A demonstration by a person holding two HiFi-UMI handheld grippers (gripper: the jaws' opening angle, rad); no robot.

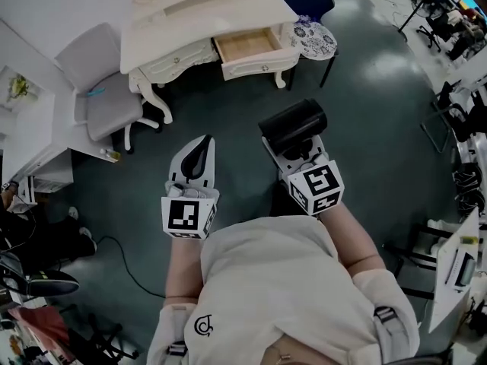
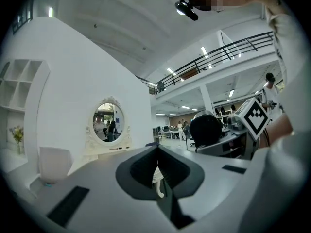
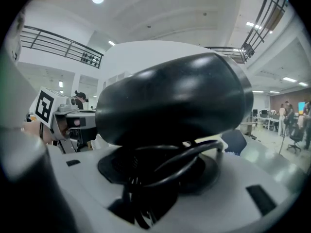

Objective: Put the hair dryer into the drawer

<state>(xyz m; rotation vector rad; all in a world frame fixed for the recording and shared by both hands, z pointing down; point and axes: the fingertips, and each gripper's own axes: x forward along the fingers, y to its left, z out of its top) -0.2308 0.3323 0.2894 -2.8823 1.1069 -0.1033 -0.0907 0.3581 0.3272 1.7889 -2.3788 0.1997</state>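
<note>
Standing on dark floor (image 1: 365, 128), a white dressing table (image 1: 198, 21) has its drawer (image 1: 247, 46) open.

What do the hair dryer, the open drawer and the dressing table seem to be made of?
The hair dryer: probably plastic, black, smooth with a soft sheen; lights reflect faintly on its body.
The drawer: inside looks like bare light wood, tan and matte; its front is painted white.
The dressing table: likely painted wood, white, curved legs; what lies under the paint is unclear.
</note>
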